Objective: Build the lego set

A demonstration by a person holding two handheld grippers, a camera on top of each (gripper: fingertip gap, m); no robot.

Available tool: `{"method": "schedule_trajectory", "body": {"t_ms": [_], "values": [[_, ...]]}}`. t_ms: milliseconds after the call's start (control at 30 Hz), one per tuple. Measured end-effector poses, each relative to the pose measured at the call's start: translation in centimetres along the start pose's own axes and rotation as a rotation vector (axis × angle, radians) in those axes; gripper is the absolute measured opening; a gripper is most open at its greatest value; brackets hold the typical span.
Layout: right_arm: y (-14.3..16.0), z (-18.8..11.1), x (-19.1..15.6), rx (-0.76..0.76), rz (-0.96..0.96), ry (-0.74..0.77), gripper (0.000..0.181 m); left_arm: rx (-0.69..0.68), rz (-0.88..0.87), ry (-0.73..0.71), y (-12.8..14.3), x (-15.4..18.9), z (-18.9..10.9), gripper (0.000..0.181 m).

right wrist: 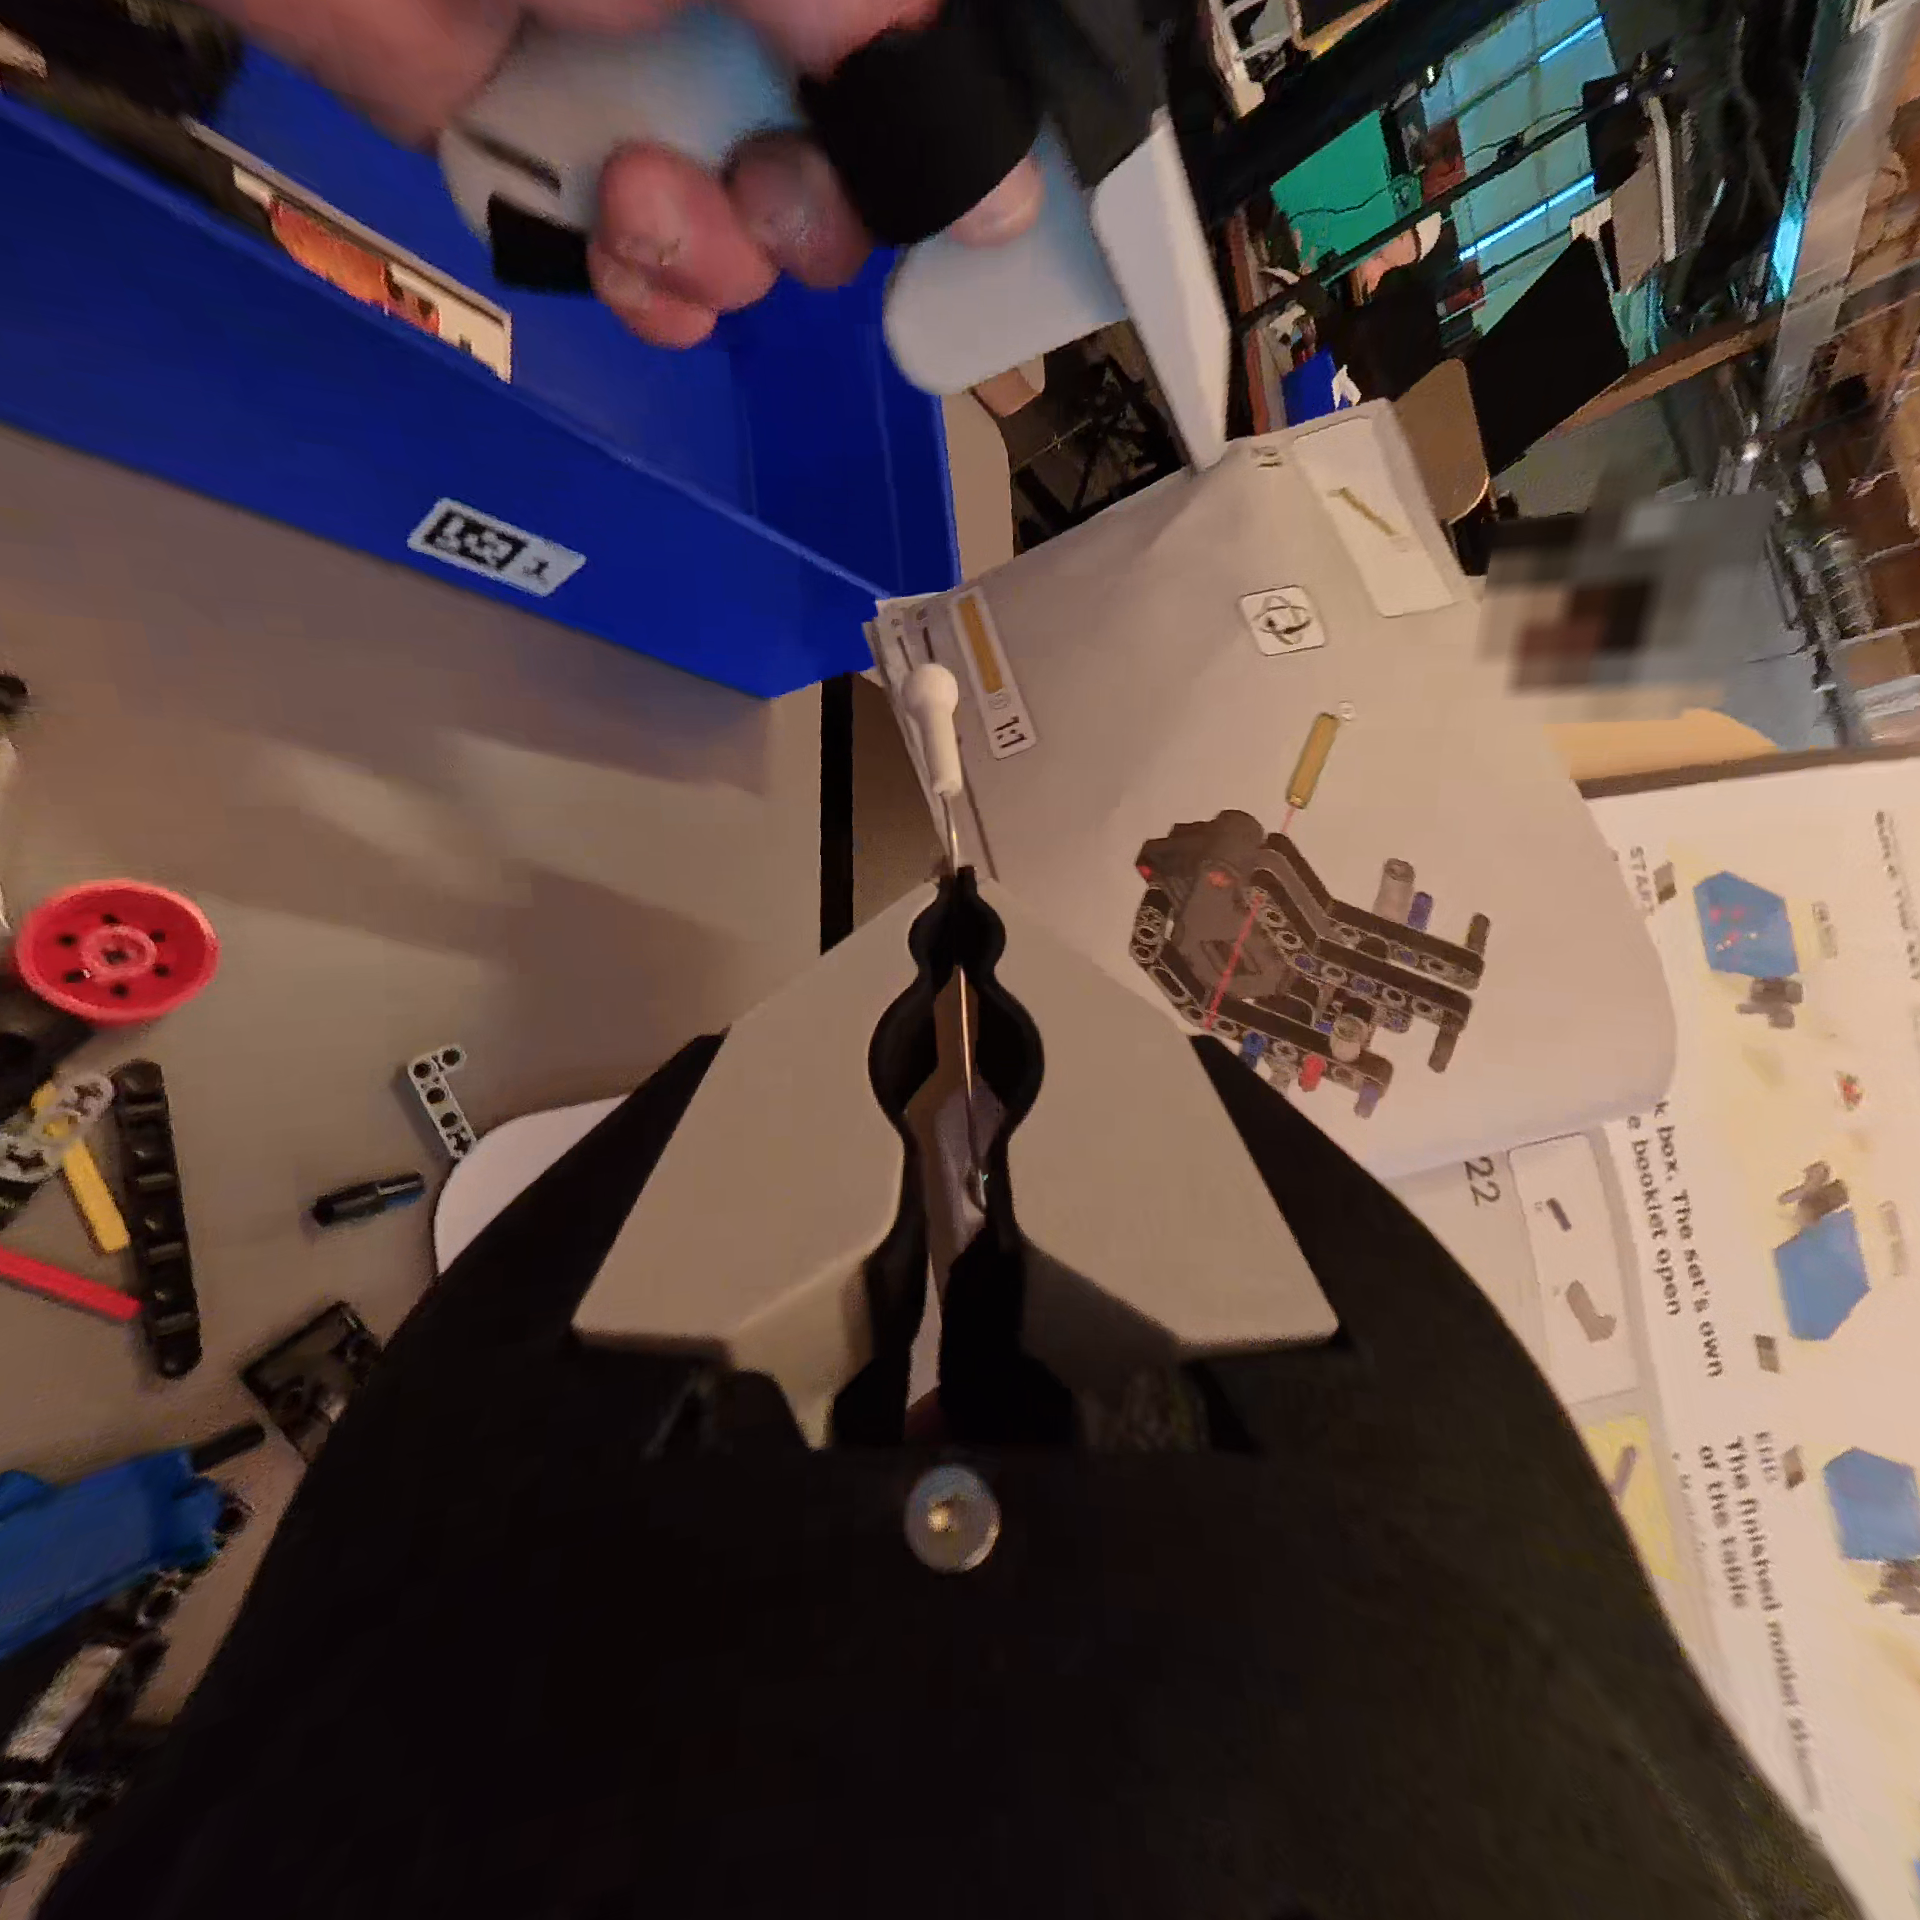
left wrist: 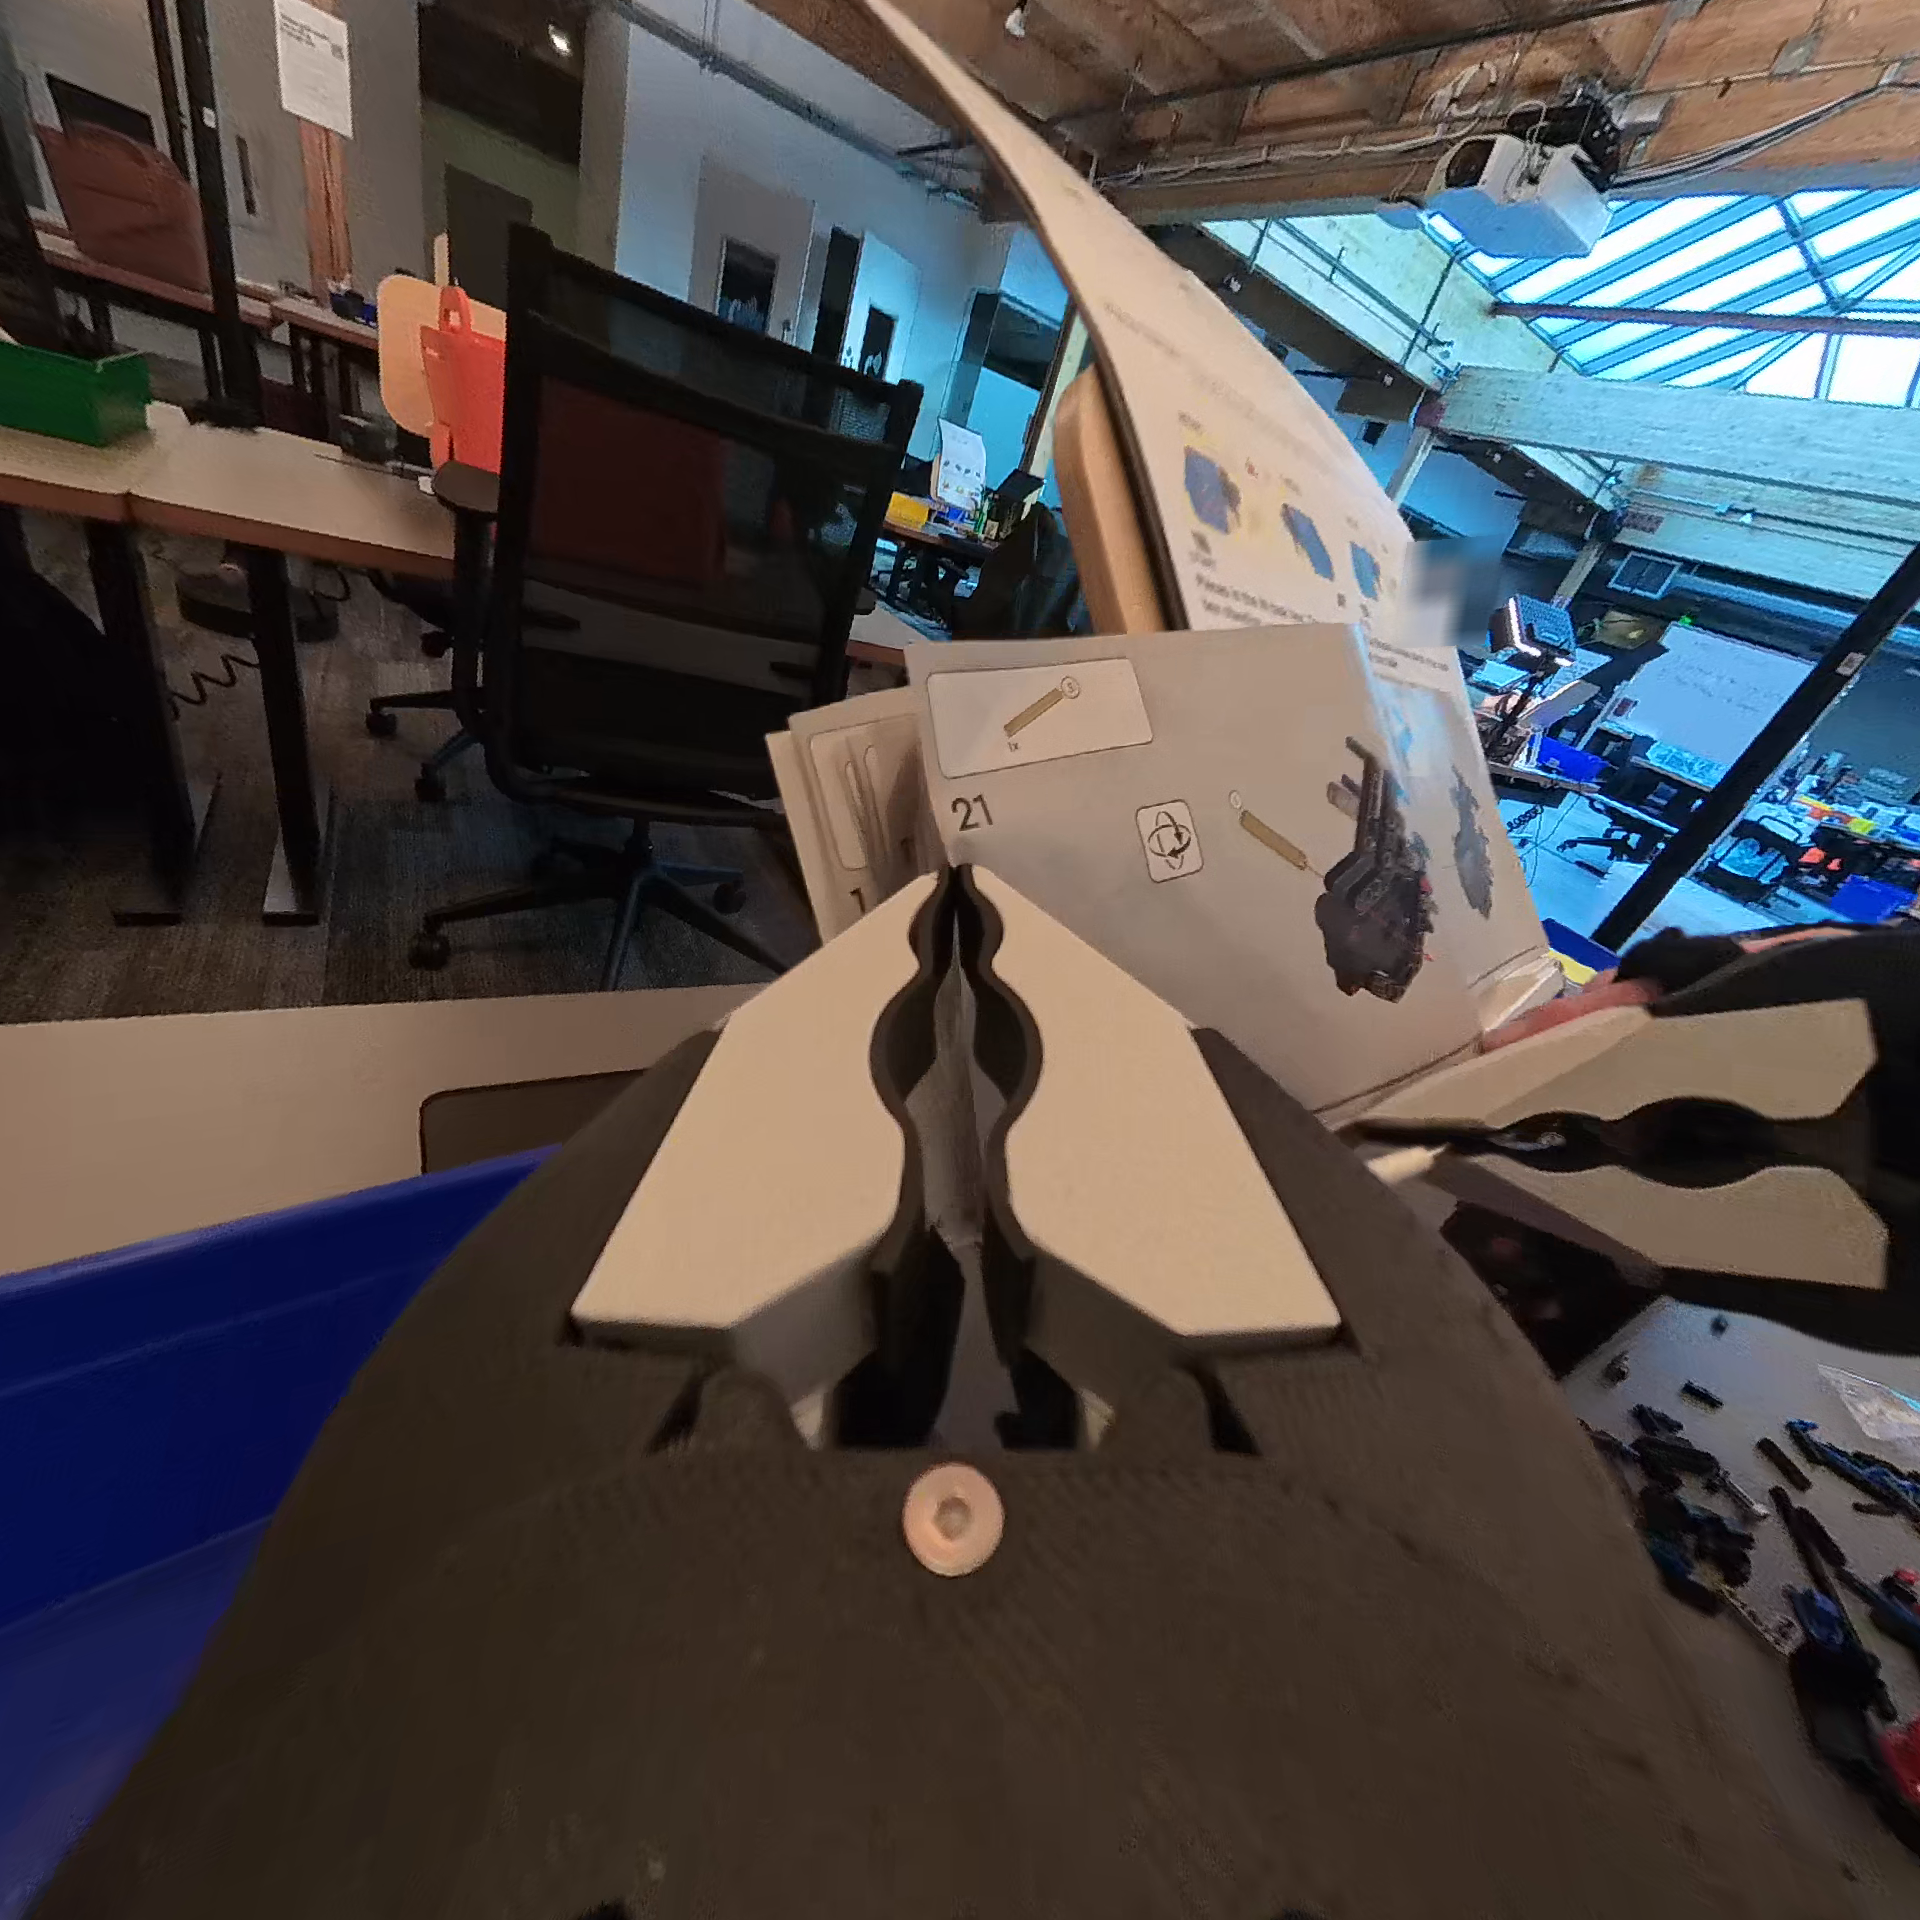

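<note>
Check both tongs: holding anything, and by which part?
Left tongs: shut on an instruction booklet page, at its lower edge. Right tongs: shut on a thin white-tipped tool, by its metal shaft.

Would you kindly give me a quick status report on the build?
Left claw shut on booklet page, lifted. Right claw shut on white-tipped pin. Lego pieces loose on table; blue bin beside page.

Both claws (left wrist: 958,883) (right wrist: 961,883) clamped tight
</note>
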State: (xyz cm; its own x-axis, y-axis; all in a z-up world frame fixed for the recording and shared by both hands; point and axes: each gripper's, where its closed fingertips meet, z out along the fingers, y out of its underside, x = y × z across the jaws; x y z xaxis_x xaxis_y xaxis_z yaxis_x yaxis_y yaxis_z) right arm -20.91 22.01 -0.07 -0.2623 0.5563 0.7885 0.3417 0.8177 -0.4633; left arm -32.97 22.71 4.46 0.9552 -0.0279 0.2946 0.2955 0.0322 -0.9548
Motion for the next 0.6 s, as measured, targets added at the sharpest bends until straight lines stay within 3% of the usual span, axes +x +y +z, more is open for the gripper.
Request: {"method": "schedule_trajectory", "body": {"t_ms": [200,400,500,600], "values": [[-0.1,-0.3,1.5,0.064,0.229,0.017,0.0,-0.018,-0.035,-0.001,1.2,-0.8,0.7,0.0],[0.8,0.5,2.4,-0.016,0.368,0.037,0.001,-0.036,-0.052,0.013,1.7,-1.2,0.5,0.0],[0.5,-0.2,2.3,-0.073,0.329,0.024,0.024,-0.056,-0.031,-0.015,1.4,-1.5,0.0,0.0],[0.0,-2.3,2.6,-0.083,0.334,0.023,0.045,-0.056,0.014,-0.046,0.2,-1.5,-0.9,0.013]]}}
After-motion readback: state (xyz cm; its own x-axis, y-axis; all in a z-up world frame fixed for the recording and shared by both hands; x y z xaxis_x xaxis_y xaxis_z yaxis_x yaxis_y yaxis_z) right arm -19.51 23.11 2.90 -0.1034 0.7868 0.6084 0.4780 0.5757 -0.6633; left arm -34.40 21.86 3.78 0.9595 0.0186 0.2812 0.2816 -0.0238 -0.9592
